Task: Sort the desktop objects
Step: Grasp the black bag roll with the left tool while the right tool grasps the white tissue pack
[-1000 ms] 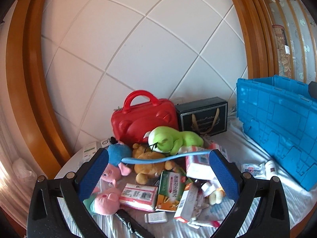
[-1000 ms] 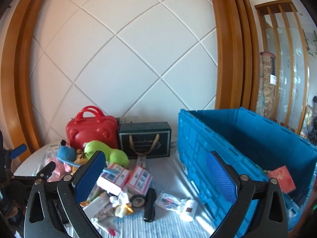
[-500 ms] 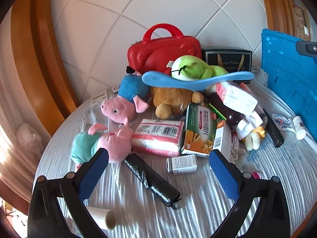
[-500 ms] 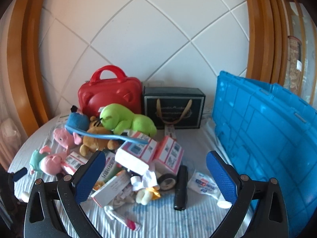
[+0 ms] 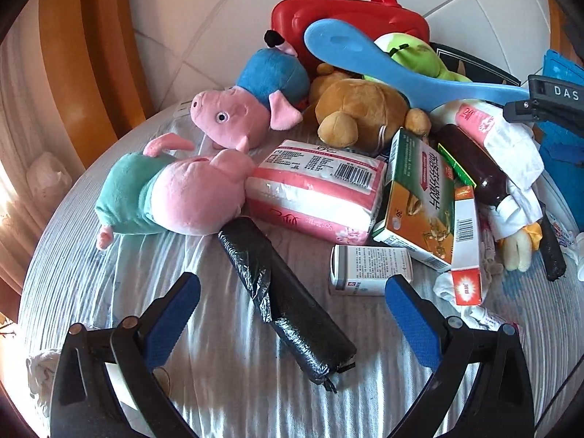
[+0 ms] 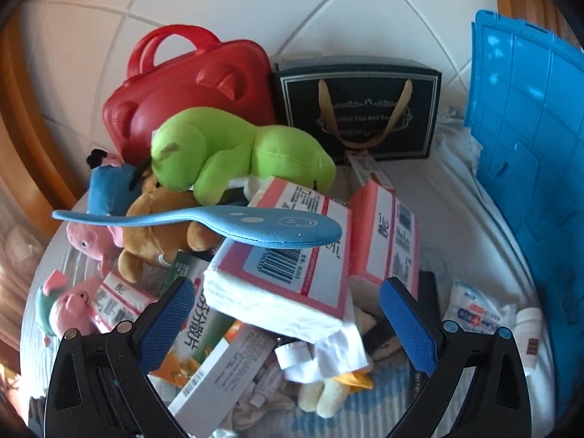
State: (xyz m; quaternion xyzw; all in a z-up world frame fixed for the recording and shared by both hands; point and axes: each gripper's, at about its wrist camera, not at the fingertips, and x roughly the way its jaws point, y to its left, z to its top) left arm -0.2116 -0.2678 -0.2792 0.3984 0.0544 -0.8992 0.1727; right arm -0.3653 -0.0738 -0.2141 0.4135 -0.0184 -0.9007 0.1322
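Note:
A heap of objects lies on the round table. My left gripper (image 5: 292,304) is open and empty, low over a black bag roll (image 5: 284,295) that lies between its fingers. Beyond it lie two pink pig plushes (image 5: 175,197), a tissue pack (image 5: 317,191) and a small white box (image 5: 370,270). My right gripper (image 6: 281,314) is open and empty, close over a white and pink tissue pack (image 6: 288,259). A blue shoe insole (image 6: 233,224) rests across the heap under a green plush (image 6: 233,153).
A red case (image 6: 197,84) and a dark gift box (image 6: 359,106) stand at the wall. A blue crate (image 6: 529,138) stands on the right. Medicine boxes (image 5: 419,197), a dark bottle (image 5: 471,164), a brown bear plush (image 5: 357,113) and small packets crowd the middle.
Both grippers have dropped and moved forward toward the heap. The left one now hangs over the black roll, the right one over the tissue pack. Both stay open.

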